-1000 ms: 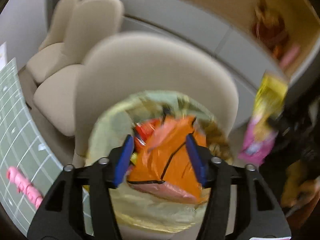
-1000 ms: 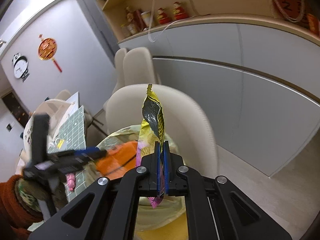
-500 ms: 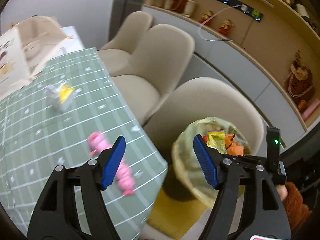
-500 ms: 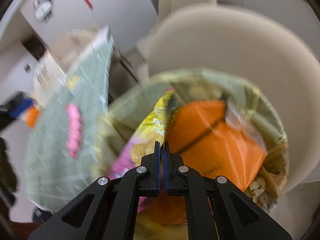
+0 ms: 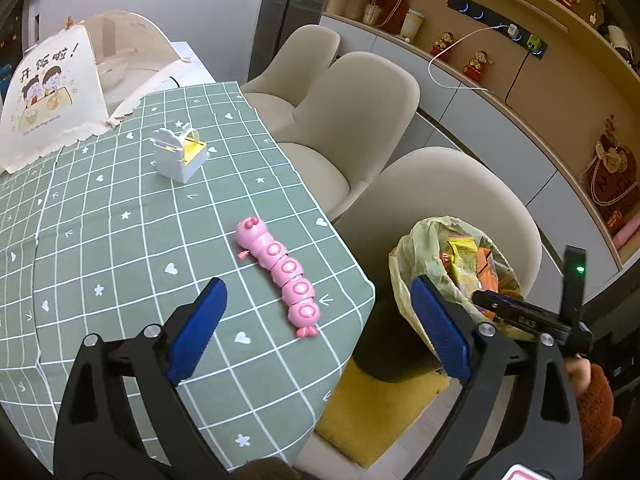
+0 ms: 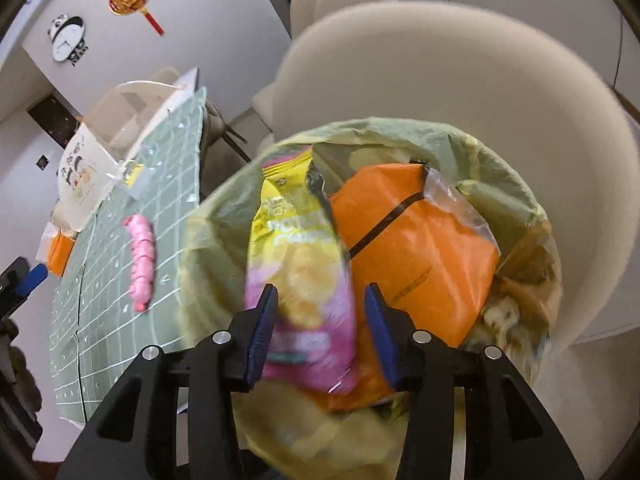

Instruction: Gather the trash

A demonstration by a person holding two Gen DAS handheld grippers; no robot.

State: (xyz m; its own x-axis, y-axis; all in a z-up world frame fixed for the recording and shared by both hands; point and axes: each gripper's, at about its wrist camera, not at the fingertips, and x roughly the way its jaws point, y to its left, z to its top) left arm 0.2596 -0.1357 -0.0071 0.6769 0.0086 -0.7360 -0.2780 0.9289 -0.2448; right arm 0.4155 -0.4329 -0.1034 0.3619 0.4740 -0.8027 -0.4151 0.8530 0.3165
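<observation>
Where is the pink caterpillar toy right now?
The pink caterpillar toy lies on the green checked tablecloth near the table's edge, in the middle of the left wrist view, with the trash bag just beyond that edge to its right.

In the right wrist view the yellow-and-pink snack bag (image 6: pixel 298 280) between the blue fingers (image 6: pixel 262 330) is smeared by motion, so its lettering cannot be read, and its lower end is hidden behind the black finger arms. The orange packet (image 6: pixel 416 256) beside the right-hand finger is partly covered by it. Brown scraps (image 6: pixel 520 292) beyond that finger are too blurred to name, perhaps paper. The bin bag (image 6: pixel 500 160) is cut off below by the gripper body. In the left wrist view the right gripper (image 5: pixel 520 312) hides part of the bag's contents past the right-hand finger (image 5: pixel 436 332), and only a sleeve (image 5: pixel 596 408) of the person shows.
</observation>
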